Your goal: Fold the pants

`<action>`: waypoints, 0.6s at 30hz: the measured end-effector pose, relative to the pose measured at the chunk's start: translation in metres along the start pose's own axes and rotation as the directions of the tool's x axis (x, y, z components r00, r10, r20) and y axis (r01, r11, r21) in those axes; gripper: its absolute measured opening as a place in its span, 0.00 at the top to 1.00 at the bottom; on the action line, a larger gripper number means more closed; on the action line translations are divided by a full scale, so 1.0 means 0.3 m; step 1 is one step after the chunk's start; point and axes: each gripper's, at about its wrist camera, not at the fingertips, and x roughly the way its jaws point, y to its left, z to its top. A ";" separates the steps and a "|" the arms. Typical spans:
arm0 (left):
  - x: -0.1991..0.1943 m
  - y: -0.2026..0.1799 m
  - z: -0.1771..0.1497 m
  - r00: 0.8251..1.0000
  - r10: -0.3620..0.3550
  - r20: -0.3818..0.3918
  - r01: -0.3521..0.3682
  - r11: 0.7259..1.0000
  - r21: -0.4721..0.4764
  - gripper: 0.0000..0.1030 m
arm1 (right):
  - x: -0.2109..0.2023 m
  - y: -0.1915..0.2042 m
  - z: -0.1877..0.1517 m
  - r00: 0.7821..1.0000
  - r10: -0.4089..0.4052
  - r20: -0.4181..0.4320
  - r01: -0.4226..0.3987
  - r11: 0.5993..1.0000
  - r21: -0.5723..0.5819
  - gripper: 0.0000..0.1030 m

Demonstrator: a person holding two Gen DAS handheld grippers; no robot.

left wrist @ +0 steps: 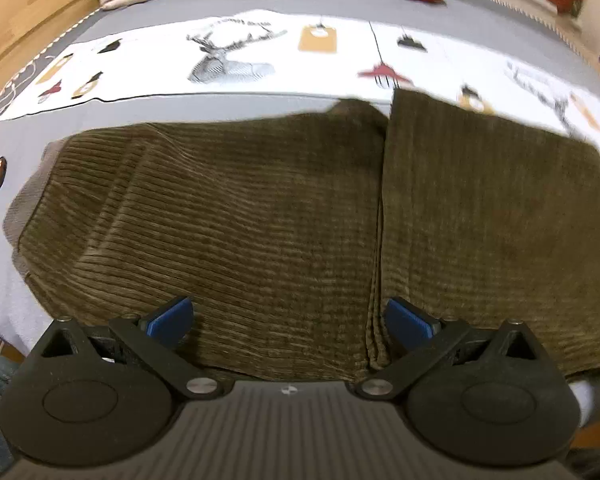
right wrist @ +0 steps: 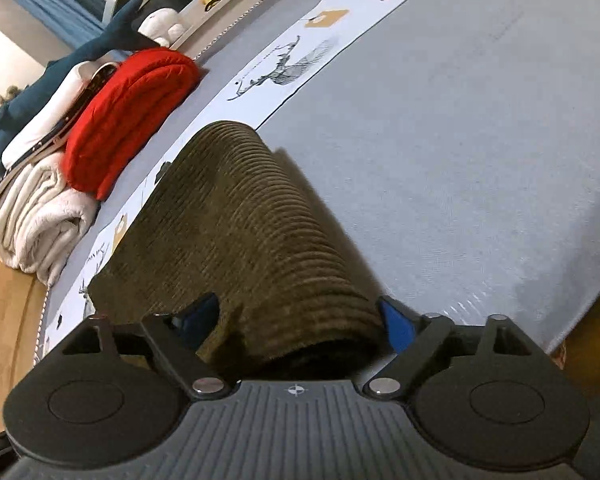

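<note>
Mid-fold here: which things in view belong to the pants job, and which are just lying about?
Job:
- brown corduroy pants
- left claw, open
- right claw, open around the fold

Lying about:
- red blanket
- cream blanket
- plush shark
- printed bed runner
</note>
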 end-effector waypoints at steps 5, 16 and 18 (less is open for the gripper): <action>0.039 -0.013 -0.064 0.996 0.033 0.077 -0.032 0.999 -0.011 0.00 | 0.018 0.052 -0.014 1.000 -0.028 0.000 0.028 0.997 -0.077 0.04; 0.032 0.075 -0.121 0.995 -0.008 -0.095 -0.001 0.996 -0.091 0.00 | 0.026 0.041 -0.008 1.000 -0.007 0.008 0.007 0.999 -0.045 0.00; 0.040 0.078 -0.125 0.996 -0.013 -0.083 0.003 0.993 -0.116 0.00 | 0.027 0.038 -0.008 1.000 -0.006 0.016 0.006 1.000 -0.020 0.00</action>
